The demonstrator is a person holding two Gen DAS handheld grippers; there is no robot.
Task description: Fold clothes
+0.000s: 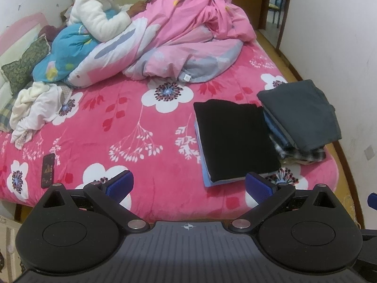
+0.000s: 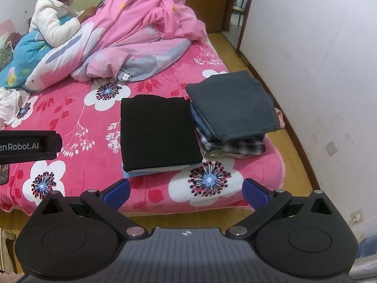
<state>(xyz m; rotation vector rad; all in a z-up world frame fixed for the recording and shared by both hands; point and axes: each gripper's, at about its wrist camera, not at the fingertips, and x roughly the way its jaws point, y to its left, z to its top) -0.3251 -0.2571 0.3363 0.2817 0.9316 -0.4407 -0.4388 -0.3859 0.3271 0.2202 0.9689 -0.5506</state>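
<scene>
A folded black garment (image 1: 235, 139) (image 2: 157, 132) tops a small stack on the pink flowered bed (image 1: 141, 127) (image 2: 77, 108). Beside it on the right is a second stack topped by a folded dark grey garment (image 1: 301, 113) (image 2: 233, 103), with blue and plaid pieces under it. A heap of unfolded white clothes (image 1: 35, 108) (image 2: 8, 106) lies at the bed's left. My left gripper (image 1: 188, 186) hangs open over the bed's near edge, nothing between its blue pads. My right gripper (image 2: 186, 192) is also open and empty, in front of the black stack.
A person in a white jacket (image 1: 99, 14) (image 2: 54, 18) sits at the head of the bed under a bunched pink duvet (image 1: 188, 33) (image 2: 141, 30). A dark phone (image 1: 47, 170) lies on the bed at left. A white wall (image 2: 318, 70) and wooden floor run along the right side.
</scene>
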